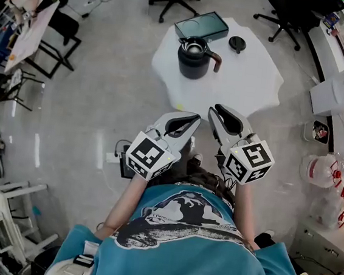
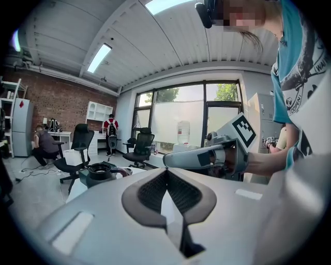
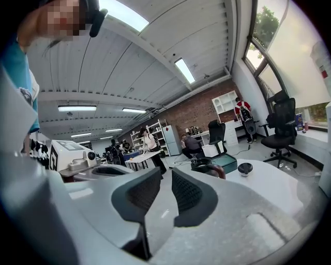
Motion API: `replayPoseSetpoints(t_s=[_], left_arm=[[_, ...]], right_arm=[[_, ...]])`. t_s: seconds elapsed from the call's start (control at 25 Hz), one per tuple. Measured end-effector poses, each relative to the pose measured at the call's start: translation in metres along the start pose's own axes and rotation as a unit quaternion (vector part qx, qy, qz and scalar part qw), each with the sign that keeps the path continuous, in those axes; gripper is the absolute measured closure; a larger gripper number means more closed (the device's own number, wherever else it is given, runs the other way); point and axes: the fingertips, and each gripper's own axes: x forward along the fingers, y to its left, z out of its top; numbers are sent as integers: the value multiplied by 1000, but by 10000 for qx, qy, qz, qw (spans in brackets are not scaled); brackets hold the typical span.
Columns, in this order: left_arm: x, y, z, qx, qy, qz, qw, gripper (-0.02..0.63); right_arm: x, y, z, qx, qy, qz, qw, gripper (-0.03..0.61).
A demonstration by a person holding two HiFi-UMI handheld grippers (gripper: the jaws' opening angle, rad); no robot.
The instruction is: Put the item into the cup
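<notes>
Round black item [image 1: 237,44] lies just right of cup [image 1: 194,57] (right gripper [image 1: 216,113] nearer). Left gripper [image 1: 192,119] closed, right slightly parted, both empty

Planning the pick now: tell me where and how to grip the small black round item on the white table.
Grip the round item across its outer edge, coming straight down. It lies flat and low on the table, so a side approach would likely scrape the tabletop. It sits apart from the cup, leaving the jaws room on either side.
</notes>
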Motion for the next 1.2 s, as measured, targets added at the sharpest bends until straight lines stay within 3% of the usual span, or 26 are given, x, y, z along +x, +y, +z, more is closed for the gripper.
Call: replayPoseSetpoints(t_s=[0.44, 1.2], left_arm=[[4, -7, 0, -20, -74, -30, 10000, 609], [19, -5, 2, -71, -71, -122, 9999, 609]], right_arm=[[-3, -5, -2, -204, 41, -121, 9997, 575], [6, -10, -8, -365, 328, 10, 9988, 577]])
